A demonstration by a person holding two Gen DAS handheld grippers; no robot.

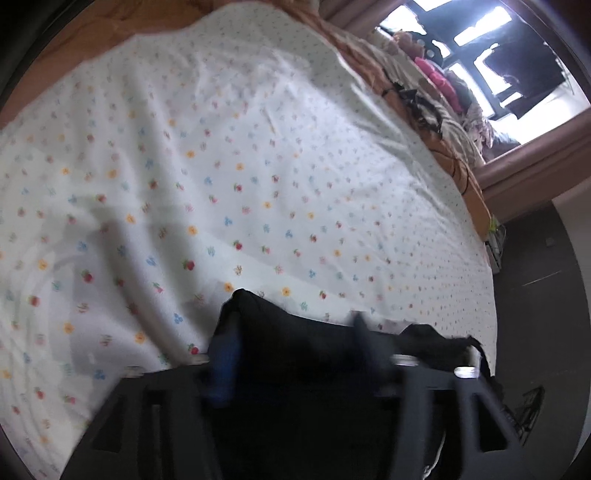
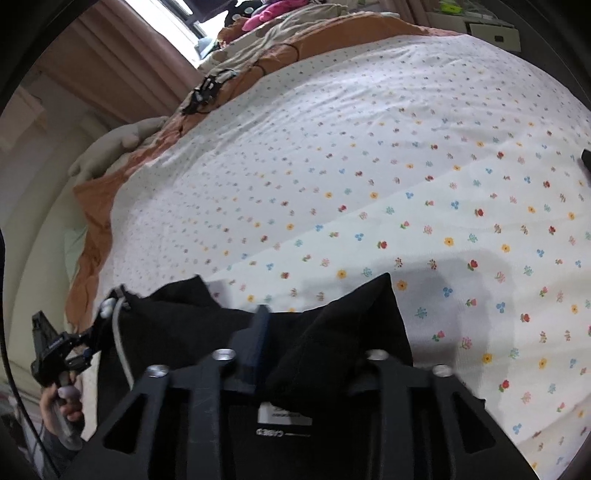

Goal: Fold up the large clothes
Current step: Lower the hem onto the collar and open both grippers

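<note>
**Black garment held at bed edge by both grippers**

1. Work surface. A bed is covered by a white floral sheet [image 2: 369, 166] printed with small red, blue and yellow flowers. An orange quilt [image 2: 94, 210] shows beyond the sheet's far and side edges. A pile of clothes [image 1: 439, 85], including a pink item, lies on the far part of the bed in front of a bright window [image 1: 480, 33] with a pinkish curtain [image 2: 122, 55].

2. Task item. The black garment [image 2: 343, 325] is bunched at the near edge of the bed, directly ahead of both cameras. Part of it rests on the floral sheet; the remainder hangs below the grippers, out of clear view. A white label [image 2: 284, 413] with print is visible on the cloth under the right gripper.

3. Right gripper [image 2: 295, 332]. The fingers are pressed onto a raised fold of the black garment. One blue-black finger [image 2: 260, 332] is visible against the cloth; the other is covered by the fold.

4. Left gripper [image 1: 291, 332]. The view is motion-blurred. Black cloth fills the space between the fingers, with one blue finger [image 1: 225, 347] at its left edge, pinching the garment. In the right wrist view the left gripper [image 2: 105, 314] appears at the far left, clamped on a corner of the same garment, with the person's hand [image 2: 62, 402] on its handle.
</note>
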